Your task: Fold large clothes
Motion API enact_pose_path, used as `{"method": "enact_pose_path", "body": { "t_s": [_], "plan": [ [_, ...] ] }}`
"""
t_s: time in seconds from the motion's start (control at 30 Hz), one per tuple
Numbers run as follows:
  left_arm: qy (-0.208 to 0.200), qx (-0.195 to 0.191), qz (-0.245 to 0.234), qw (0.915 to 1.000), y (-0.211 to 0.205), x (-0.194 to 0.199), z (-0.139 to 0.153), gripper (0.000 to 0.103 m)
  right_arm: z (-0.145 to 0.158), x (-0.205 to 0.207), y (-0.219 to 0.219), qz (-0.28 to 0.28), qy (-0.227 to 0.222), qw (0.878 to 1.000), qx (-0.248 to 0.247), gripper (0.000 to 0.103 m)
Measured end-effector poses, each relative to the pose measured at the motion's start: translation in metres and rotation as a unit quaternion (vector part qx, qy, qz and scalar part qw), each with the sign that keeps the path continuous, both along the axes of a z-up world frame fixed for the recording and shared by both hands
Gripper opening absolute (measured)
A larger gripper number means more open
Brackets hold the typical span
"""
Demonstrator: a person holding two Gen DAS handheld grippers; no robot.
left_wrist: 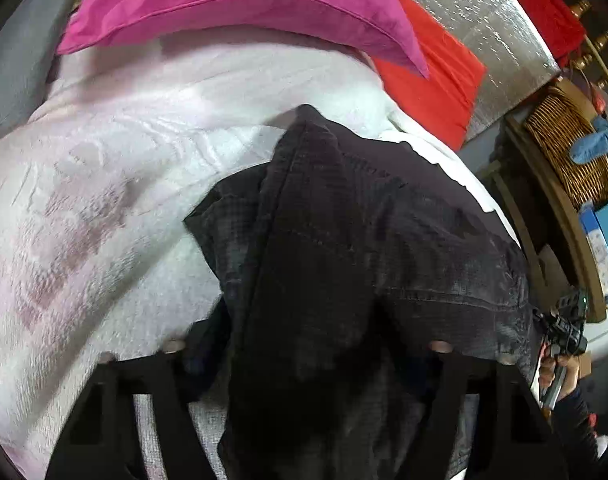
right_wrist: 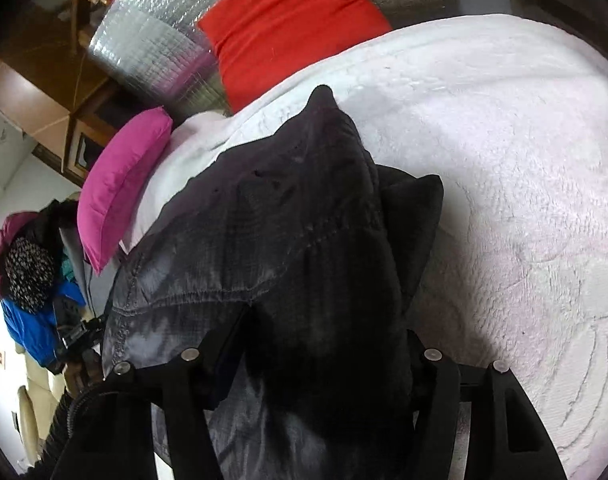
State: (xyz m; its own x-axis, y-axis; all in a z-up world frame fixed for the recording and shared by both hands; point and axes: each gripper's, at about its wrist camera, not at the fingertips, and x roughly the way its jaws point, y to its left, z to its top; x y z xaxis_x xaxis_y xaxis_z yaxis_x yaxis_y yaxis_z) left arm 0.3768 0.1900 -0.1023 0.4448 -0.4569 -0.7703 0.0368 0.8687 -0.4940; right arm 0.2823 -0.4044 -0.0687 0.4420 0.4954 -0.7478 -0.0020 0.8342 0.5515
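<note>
free: white blanket (right_wrist: 504,200) right | blocked: pink pillow (left_wrist: 232,4), red pillow (right_wrist: 288,28)

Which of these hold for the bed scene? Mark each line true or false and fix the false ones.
1. Both grippers grip the dark garment. True: the left gripper and the right gripper each have its cloth bunched between their fingers.
2. The blanket under the garment is blue. False: it is white, with a faint pink pattern.
3. A pink pillow lies on the bed. True.
4. The red pillow lies on top of the garment. False: it sits apart from it, at the far edge of the bed.
5. The garment is folded into a neat flat square. False: it hangs bunched and rumpled from the grippers.
</note>
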Motion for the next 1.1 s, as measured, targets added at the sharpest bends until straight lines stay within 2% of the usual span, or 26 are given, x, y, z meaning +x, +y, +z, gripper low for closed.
{"method": "enact_pose_path", "body": {
  "t_s": [0.03,0.1,0.13,0.2,0.23,0.33,0.43,0.47,0.5,0.53,0.57,0.63,0.8,1.0,1.1],
  "plan": [
    [0.002,0.0,-0.005,1.0,-0.003,0.001,0.0,0.052,0.001,0.002,0.004,0.005,0.003,1.0,-0.008,0.054],
    [-0.001,0.007,-0.01,0.9999,-0.01,-0.001,0.004,0.042,0.005,0.004,0.009,0.014,0.007,1.0,-0.022,0.051],
    [-0.004,0.015,-0.013,0.9998,-0.013,0.0,0.005,0.041,0.005,0.005,0.011,0.017,0.009,0.999,-0.027,0.05],
    [-0.003,0.018,-0.01,0.9998,-0.013,-0.002,0.005,0.043,0.005,0.005,0.008,0.015,0.014,1.0,-0.024,0.05],
    [0.0,0.015,-0.005,0.9999,-0.012,-0.003,0.005,0.05,0.003,0.006,0.007,0.014,0.018,1.0,-0.02,0.054],
    [0.015,0.001,-0.005,0.9999,-0.014,0.0,-0.001,0.057,0.001,0.006,0.005,0.014,0.021,1.0,-0.008,0.057],
    [0.014,0.009,-0.006,0.9998,-0.017,0.002,-0.001,0.056,0.0,0.009,0.005,0.01,0.029,1.0,-0.003,0.056],
    [0.012,0.018,-0.006,0.9998,-0.018,0.001,0.001,0.053,0.0,0.009,0.006,0.01,0.031,0.999,-0.006,0.054],
    [0.008,0.022,-0.013,0.9996,-0.023,0.002,0.003,0.04,0.003,0.011,0.011,0.015,0.032,0.999,-0.017,0.051],
    [0.007,0.028,-0.013,0.9995,-0.025,0.002,0.006,0.033,0.006,0.014,0.014,0.019,0.033,0.999,-0.025,0.043],
    [0.007,0.042,-0.011,0.999,-0.028,0.002,0.011,0.03,0.012,0.015,0.018,0.023,0.035,0.999,-0.035,0.034],
    [0.006,0.07,-0.008,0.9975,-0.036,0.004,0.02,0.024,0.024,0.018,0.027,0.033,0.037,0.997,-0.062,0.027],
    [-0.028,0.116,-0.004,0.9929,-0.048,0.0,0.066,0.019,0.071,0.015,0.04,0.043,0.016,0.993,-0.104,0.022],
    [-0.091,0.153,-0.016,0.9838,-0.065,-0.022,0.135,0.018,0.128,0.001,0.058,0.058,-0.027,0.99,-0.123,0.021],
    [-0.114,0.161,-0.018,0.9802,-0.066,-0.036,0.163,0.018,0.15,-0.01,0.064,0.062,-0.043,0.989,-0.126,0.02]
  ]
}}
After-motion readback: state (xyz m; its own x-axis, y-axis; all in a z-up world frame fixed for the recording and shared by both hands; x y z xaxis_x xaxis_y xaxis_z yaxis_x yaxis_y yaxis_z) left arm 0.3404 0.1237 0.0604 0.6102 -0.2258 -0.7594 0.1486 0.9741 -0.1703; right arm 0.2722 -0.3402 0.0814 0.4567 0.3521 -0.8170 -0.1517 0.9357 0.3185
